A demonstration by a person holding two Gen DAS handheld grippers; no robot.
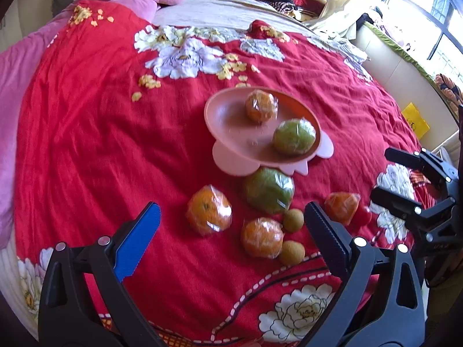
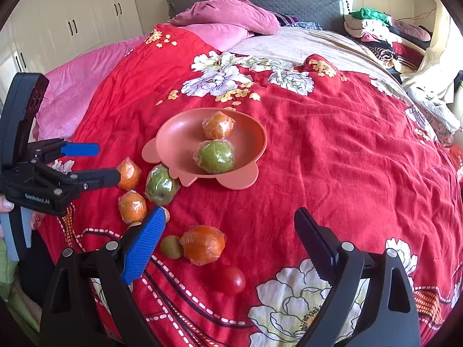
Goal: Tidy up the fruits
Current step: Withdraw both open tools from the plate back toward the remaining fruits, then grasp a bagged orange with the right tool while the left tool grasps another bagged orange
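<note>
Both grippers hang over the red flowered bedspread (image 2: 332, 144), and the fruit is split between plate and cloth. The left gripper (image 1: 231, 225) has its jaws spread wide with nothing pressed between them; a wrapped orange (image 1: 209, 214) lies on the cloth in the gap ahead of it, and a second wrapped orange (image 1: 262, 237) sits just beside that one, nearer the black finger. Two small brownish-green fruits (image 1: 292, 219) lie close against that second orange. A wrapped green fruit (image 1: 269, 190) rests on the bedspread right at the foot of the pink plate (image 1: 231, 121). On the plate there are two pieces already: an orange in film (image 1: 261, 105) toward the far side, and a green one in film (image 1: 294, 136) at the near rim. Over to the right gripper (image 2: 228, 241): jaws wide apart and empty, one blue pad, one black finger. In front of it a third wrapped orange (image 2: 204, 244) lies on the cloth with a little green fruit (image 2: 170, 247) touching its side, and a small red tomato (image 2: 231, 280) sits just nearer the camera. From this side the left gripper's black finger reaches level with the farthest loose orange; whether it touches is not clear. A pink pillow (image 2: 231, 14) lies at the head of the bed.
</note>
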